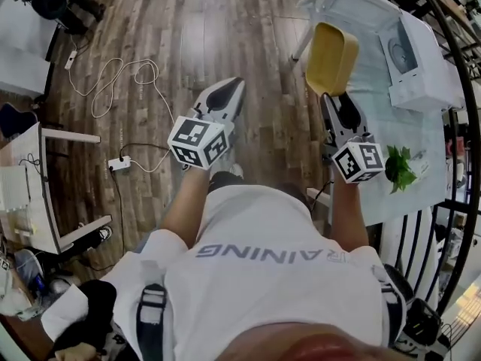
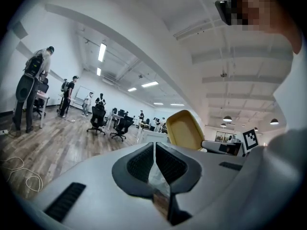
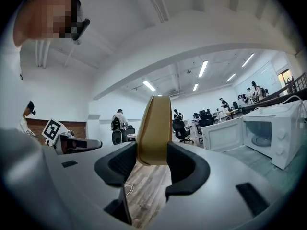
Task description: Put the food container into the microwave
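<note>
The yellow food container is tilted on edge, and my right gripper is shut on its rim above the near end of the table. In the right gripper view the container's wall stands upright between the pads of the right gripper. The white microwave sits at the table's far right with its door swung open; the microwave is empty inside. My left gripper hangs over the wooden floor, shut, with nothing in it. The left gripper view shows the left gripper and the container beyond it.
A pale table carries the microwave and a small green plant. A black railing runs along the right. White cables and a power strip lie on the floor at left, beside a white desk. Several people and office chairs are far off.
</note>
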The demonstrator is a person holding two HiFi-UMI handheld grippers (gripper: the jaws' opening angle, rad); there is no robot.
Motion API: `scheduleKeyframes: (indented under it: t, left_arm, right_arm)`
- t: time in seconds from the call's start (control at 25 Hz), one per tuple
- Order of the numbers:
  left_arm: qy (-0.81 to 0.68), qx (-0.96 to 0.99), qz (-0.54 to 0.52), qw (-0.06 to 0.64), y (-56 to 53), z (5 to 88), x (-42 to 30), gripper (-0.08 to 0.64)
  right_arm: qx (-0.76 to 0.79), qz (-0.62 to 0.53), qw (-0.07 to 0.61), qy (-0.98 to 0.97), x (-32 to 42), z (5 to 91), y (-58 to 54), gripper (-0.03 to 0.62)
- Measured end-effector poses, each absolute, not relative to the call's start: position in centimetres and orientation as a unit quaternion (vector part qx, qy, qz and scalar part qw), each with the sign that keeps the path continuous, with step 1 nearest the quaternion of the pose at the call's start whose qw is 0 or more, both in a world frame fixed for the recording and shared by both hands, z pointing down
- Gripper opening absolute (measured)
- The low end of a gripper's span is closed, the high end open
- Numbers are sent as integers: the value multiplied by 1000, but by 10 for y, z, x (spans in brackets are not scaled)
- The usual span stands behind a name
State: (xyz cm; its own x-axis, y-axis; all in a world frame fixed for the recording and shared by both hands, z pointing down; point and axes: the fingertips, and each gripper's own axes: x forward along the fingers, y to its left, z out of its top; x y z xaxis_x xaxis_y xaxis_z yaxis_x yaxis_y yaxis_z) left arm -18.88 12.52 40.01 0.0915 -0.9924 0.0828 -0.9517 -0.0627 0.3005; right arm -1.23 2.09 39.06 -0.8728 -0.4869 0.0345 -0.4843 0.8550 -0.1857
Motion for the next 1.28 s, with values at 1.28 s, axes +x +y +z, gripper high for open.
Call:
scheduleKeyframes:
  t: [1.28]
  left_arm:
    - [-578, 802, -42, 145, -138, 398, -201, 43]
  right_arm:
    - [-357, -113, 18, 927, -6, 405, -201, 210]
